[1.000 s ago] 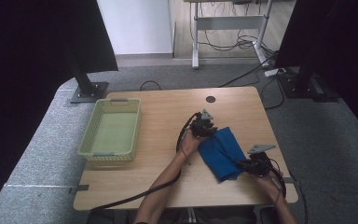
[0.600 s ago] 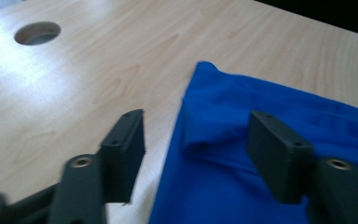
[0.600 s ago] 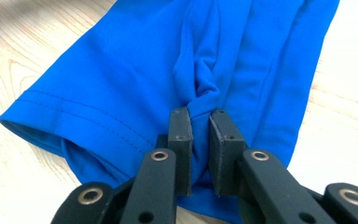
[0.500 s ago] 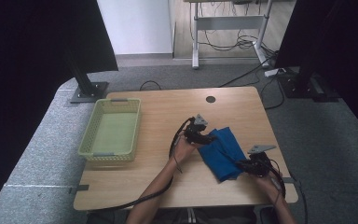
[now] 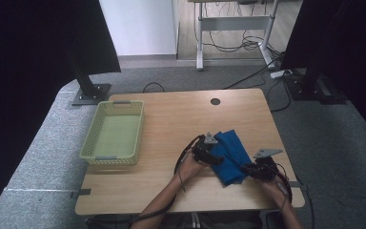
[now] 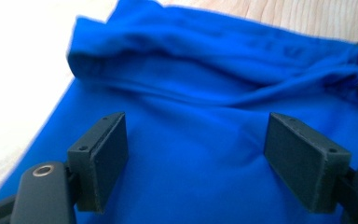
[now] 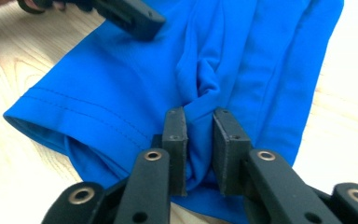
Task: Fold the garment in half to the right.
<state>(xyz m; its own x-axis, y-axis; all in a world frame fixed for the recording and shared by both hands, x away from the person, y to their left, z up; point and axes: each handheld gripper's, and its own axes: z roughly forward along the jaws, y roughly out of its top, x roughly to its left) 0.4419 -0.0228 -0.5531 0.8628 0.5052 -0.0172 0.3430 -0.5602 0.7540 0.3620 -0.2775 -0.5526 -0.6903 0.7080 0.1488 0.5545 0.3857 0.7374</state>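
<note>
Grey carpet surrounds a light wooden bench (image 5: pixel 171 124) where a person works a folded blue T-shirt (image 5: pixel 231 152) with a hand-held claw in each hand. The shirt lies on the bench's right half, well apart from the pale green basket (image 5: pixel 114 133) standing empty at the left. The right claw (image 7: pixel 199 140) pinches a bunched ridge of fabric near the shirt's near edge, its jaws having just eased apart slightly with cloth between them. The left claw (image 6: pixel 196 154) hovers spread wide over the flat of the shirt, its jaws having just been opening and their pads pressing on nothing. The risk, as it looks from here, is that the right claw's loosening grip lets the gathered fold slide out, so the layers spring apart and the fold is lost. If the left claw closes on smooth cloth, it may catch only the top layer and drag the stack askew, or push a fresh wrinkle toward the hemmed sleeve (image 7: pixel 74 116).
</note>
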